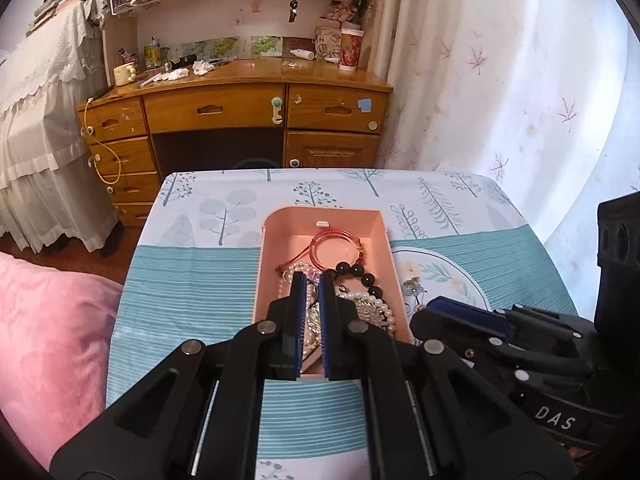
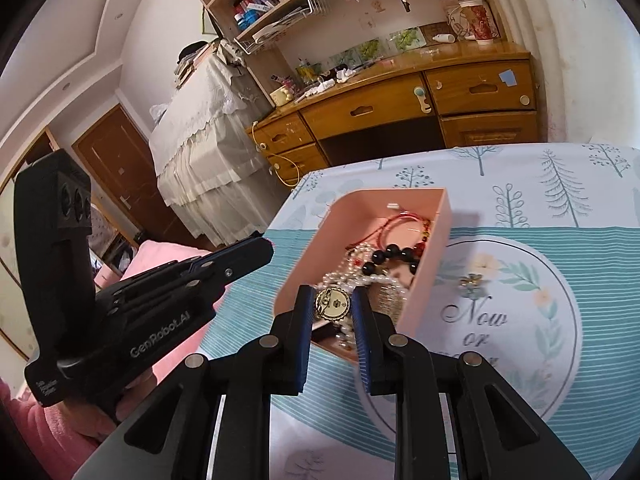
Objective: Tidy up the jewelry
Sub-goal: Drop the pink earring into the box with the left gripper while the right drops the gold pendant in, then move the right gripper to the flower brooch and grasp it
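Hovering over pink tray (image 1: 386,256): left gripper (image 1: 313,280) narrowly apart; right gripper (image 2: 332,296) apart, flanking gold medallion (image 2: 332,303).

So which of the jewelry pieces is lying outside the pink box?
The small blue flower piece, on the tablecloth just right of the pink box. The pearl strand, black bead bracelet and red cord bracelet all lie inside.
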Motion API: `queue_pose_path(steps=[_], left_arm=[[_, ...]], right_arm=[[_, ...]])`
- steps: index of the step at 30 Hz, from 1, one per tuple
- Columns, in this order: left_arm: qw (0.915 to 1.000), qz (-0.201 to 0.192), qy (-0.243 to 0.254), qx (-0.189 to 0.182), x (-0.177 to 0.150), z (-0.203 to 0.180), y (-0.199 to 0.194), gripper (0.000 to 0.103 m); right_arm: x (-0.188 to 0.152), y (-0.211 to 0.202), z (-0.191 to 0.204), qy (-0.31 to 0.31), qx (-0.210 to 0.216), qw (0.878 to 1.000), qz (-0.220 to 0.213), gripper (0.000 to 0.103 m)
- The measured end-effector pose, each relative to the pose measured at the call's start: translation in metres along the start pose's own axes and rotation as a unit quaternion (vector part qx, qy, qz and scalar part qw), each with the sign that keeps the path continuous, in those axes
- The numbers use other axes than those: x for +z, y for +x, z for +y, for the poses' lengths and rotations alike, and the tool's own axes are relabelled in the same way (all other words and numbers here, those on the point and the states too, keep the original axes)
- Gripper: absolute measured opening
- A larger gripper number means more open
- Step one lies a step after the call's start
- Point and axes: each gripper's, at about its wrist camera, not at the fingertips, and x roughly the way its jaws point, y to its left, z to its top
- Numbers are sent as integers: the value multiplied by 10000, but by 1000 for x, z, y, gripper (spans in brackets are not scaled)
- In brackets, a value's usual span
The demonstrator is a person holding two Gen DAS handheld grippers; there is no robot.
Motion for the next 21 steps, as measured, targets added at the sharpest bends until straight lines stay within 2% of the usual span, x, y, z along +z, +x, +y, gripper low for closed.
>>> queue_pose_path(steps=[4, 7, 10, 12, 13, 15, 16, 17, 21], left_arm=[[9999, 47, 4, -162, 2, 5, 3, 4], [9982, 256, -83, -544, 2, 7, 13, 5], [9973, 410, -158, -585, 2, 11, 20, 5], [9974, 437, -157, -556, 1, 14, 22, 6], [9974, 452, -162, -542, 0, 15, 23, 11], [9973, 507, -185, -502, -1, 20, 25, 32], [9974, 504, -202, -475, -2, 22, 25, 50], [9977, 467, -225, -448, -3, 24, 24, 54], [9969, 540, -420, -377, -8, 38, 22, 56]], right_arm=[[0, 0, 14, 11, -95, 9999, -95, 19], [-2, 5, 21, -78, -267, 9996, 9, 22], [-4, 9, 19, -151, -474, 9987, 72, 47], [-6, 7, 16, -100, -486, 9988, 2, 48], [-6, 6, 14, -62, -505, 9987, -10, 48], [-7, 6, 11, -19, -589, 9983, -22, 48], [-7, 5, 9, -27, -662, 9978, -23, 49], [-8, 5, 6, -34, -740, 9973, -13, 51], [-8, 7, -9, 84, -1166, 9931, -11, 53]])
